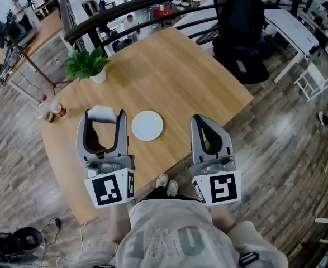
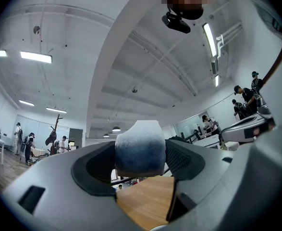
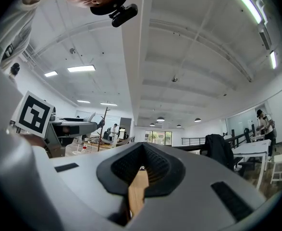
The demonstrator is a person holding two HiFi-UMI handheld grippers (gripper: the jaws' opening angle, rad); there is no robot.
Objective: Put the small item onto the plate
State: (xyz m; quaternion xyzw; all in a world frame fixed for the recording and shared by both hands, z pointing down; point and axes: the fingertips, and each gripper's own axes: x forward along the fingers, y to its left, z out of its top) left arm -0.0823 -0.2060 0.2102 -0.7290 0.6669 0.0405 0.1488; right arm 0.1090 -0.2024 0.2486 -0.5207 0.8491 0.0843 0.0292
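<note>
From above, the left tool (image 1: 103, 116) is over the light wooden bench (image 1: 169, 77) with a small white-and-grey padded block (image 1: 101, 113) at its tips, just left of the round white plate (image 1: 147, 125) and not on it. The plate shows in the head view only. The left tool's own view makes the grip plain: both jaws are clamped on the block (image 2: 140, 148), white on top and shading to grey below. The right tool (image 1: 200, 121) sits by the bench's near edge. Its own view shows the jaws drawn together with nothing between them, only a sliver of wood visible through the slit (image 3: 141, 170). A green potted plant (image 1: 88, 65) stands at the far side of the bench.
</note>
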